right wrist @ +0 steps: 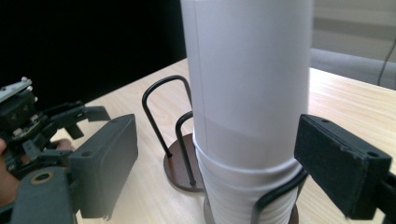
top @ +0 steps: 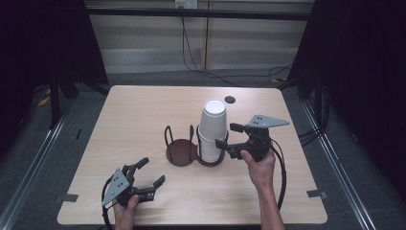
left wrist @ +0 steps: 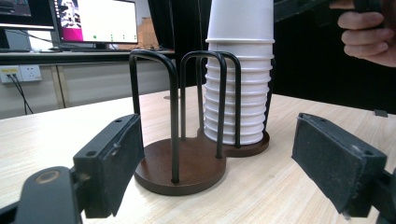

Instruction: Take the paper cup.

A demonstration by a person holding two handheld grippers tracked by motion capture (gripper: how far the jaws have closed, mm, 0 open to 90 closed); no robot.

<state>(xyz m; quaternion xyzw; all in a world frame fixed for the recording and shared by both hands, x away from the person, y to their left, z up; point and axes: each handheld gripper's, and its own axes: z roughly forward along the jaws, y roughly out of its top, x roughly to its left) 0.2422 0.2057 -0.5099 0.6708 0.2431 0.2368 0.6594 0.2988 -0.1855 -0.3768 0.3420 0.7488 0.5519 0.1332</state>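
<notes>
Two holders (top: 182, 152) stand mid-desk (top: 134, 115); the cup stack (top: 212, 132) fills the one at three o'clock. My right gripper (top: 229, 135) brackets the stack, fingers open, to lift the top cup. My left gripper (top: 150, 173) waits at seven o'clock, open too.

Matt paper, dark wood, black wire

The cup stack (left wrist: 239, 88) looks smooth white paper; the holder (left wrist: 180, 161) has glossy black wire on brown wooden bases; the table (top: 143, 115) is pale matt wood grain.

table (top: 143, 110): light wood | on it: cup holder (top: 182, 152), cup stack (top: 212, 132)
</notes>
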